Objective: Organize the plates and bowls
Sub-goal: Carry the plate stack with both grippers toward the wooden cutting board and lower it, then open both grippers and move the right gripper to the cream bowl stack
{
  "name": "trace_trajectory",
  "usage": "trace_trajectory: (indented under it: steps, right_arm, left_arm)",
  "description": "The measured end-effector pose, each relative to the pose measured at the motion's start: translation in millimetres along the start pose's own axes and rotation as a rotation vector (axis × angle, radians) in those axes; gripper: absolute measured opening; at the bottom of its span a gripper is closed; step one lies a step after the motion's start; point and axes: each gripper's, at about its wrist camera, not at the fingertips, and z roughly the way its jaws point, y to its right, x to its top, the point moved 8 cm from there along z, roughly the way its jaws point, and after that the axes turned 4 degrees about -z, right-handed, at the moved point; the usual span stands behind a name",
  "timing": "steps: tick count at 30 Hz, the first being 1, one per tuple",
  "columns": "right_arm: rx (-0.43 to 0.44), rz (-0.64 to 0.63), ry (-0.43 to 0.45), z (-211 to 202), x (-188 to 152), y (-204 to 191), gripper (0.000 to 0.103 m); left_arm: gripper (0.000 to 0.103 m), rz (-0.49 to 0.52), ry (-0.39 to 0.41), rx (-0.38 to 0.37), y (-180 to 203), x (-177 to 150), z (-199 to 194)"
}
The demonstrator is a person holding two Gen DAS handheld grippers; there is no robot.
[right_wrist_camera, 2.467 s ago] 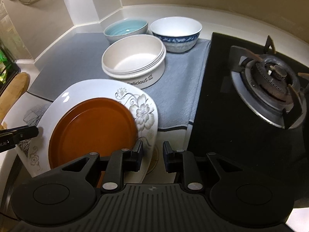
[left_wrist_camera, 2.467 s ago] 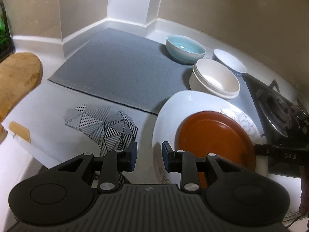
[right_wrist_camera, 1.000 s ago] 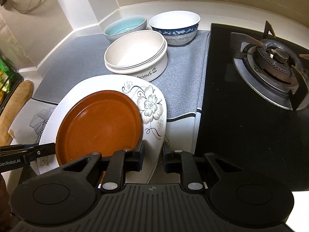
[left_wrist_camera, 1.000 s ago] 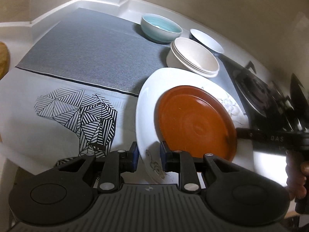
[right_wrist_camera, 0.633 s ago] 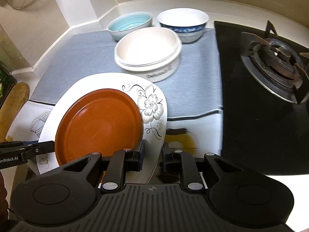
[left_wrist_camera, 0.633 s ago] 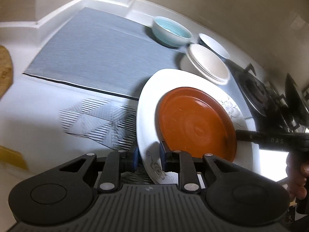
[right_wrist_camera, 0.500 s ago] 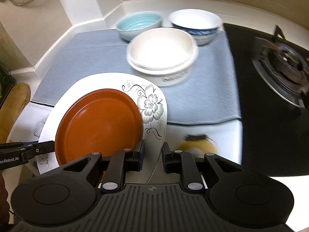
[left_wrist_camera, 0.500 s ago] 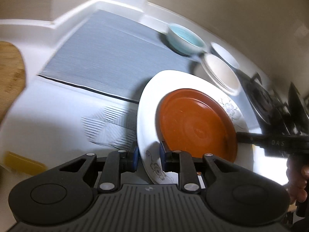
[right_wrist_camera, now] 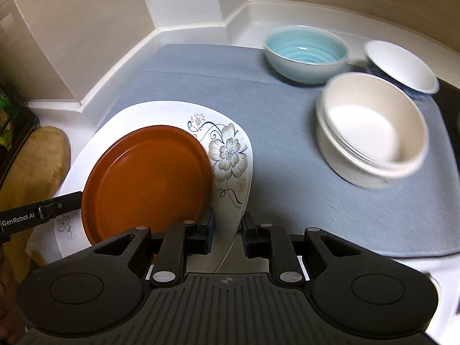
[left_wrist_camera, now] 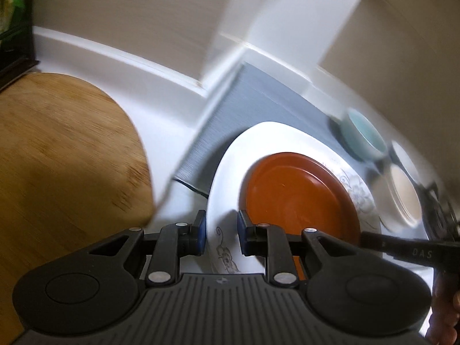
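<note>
The white floral plate (right_wrist_camera: 230,155), with the brown plate (right_wrist_camera: 146,178) sitting on it, is held up over the grey mat (right_wrist_camera: 287,132). The left gripper (left_wrist_camera: 221,233) is clamped on one rim and the right gripper (right_wrist_camera: 228,231) pinches the opposite rim, jaws nearly together on both. The teal bowl (right_wrist_camera: 306,53), stacked cream bowls (right_wrist_camera: 373,132) and blue-patterned bowl (right_wrist_camera: 402,66) sit further back on the mat.

Dim warm light, heavy motion blur leftward, fisheye bending at edges.
</note>
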Motion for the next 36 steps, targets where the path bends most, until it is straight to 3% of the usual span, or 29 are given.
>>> trace_trajectory:
  steps: [8,16,17,27,36]
  right_arm:
    - [-0.01,-0.008,0.013,16,19,-19,0.023]
    - [-0.054,-0.011,0.023,7,16,-16,0.026]
    - [-0.059,-0.006,0.033,3,15,-13,0.027]
    - [-0.107,0.027,0.139,-47,3,24,0.033]
    - [-0.164,0.188,0.257,-89,-4,112,0.033]
  left_arm:
    - [0.024,-0.046,0.032,0.016,-15,8,-4]
    - [0.032,-0.074,0.081,0.035,-16,8,-21]
    - [0.037,-0.07,0.089,0.039,-15,7,-24]
    - [0.044,0.014,0.153,0.062,15,-5,-52]
    - [0.045,0.11,0.184,0.104,54,-30,-84]
